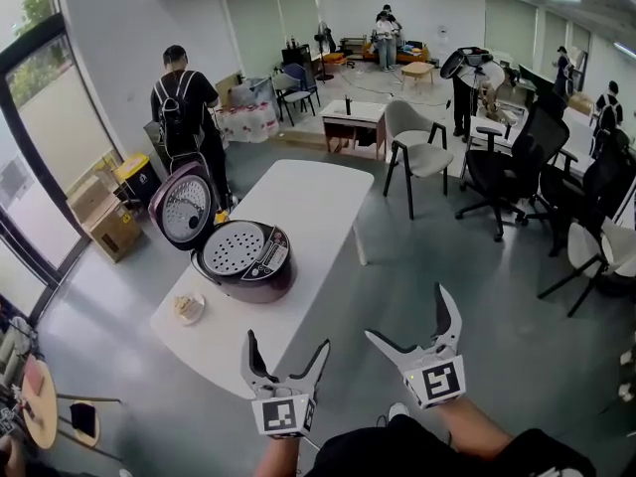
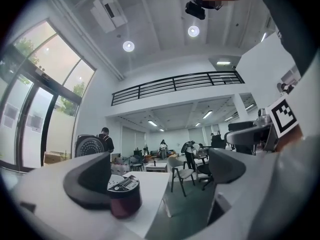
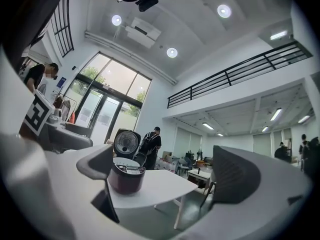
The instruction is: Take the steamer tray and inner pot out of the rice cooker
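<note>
Standing on the table (image 1: pixel 308 202), the cooker (image 1: pixel 260 278) is seen lid-up, the tray (image 1: pixel 233 248) seated in it, the pot hidden beneath. The left gripper (image 1: pixel 287 344) and right gripper (image 1: pixel 405 314) are held agape, empty, well short of it. The tray could be tilted and dropped by a 1-sided rim grip.

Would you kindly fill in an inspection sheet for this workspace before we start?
Surface: white rounded table, mostly bare.
Job's things: maroon rice cooker, lid raised; perforated steamer tray seated inside; inner pot hidden beneath.
Clutter: small dish beside the cooker.
Grippers: left gripper and right gripper open, empty, at the table's near end.
Cables: nothing seen.
Surroundings: grey chair, cardboard boxes by the window, person with backpack behind the table.
</note>
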`<state>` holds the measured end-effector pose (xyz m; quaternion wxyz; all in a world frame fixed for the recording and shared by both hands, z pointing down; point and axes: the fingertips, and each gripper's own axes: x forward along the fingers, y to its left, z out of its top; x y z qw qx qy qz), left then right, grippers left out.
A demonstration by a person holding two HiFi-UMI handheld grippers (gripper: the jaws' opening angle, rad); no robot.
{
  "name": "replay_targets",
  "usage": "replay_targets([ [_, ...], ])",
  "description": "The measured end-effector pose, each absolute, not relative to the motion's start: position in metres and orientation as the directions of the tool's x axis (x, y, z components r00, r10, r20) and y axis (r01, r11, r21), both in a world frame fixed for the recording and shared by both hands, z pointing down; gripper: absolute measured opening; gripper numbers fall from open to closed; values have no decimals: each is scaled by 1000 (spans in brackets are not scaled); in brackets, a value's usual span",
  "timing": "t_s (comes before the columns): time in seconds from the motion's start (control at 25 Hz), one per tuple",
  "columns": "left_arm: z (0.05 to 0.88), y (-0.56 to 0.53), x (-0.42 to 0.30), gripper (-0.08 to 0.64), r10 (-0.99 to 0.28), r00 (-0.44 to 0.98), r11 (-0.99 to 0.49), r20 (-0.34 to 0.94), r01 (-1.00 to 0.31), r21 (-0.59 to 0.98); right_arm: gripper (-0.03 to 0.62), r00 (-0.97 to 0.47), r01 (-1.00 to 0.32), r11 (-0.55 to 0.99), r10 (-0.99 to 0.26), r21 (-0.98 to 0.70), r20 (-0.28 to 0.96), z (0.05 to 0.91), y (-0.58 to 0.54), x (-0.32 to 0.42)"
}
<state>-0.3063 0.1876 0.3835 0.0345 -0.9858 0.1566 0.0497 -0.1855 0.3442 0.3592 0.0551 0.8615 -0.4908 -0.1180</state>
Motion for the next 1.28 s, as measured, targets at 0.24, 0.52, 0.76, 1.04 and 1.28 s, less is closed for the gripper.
replay_targets([
  [0.24, 393, 165, -285, 594, -337, 938, -938, -75, -342, -59, 594, 473, -847, -490, -871, 204, -131, 364, 322, -153],
  [0.52, 398, 130, -241, 594, -417, 908, -906, -41, -419, -69, 594, 397, -884, -411, -912, 224, -105, 371, 275, -99],
  [0.76, 398, 105, -198, 594, -485, 874, -872, -10, -485, -73, 594, 305, -919, -317, -948, 236, -88, 371, 231, -51],
  [1.04, 401, 82, -171, 594, -576, 817, -816, 16, -574, -68, 594, 212, -950, -218, -976, 221, -51, 375, 194, -7],
  [1.28, 407, 66, -162, 594, -647, 762, -762, 36, -645, -52, 594, 123, -966, -133, -991, 222, -58, 378, 166, 13],
])
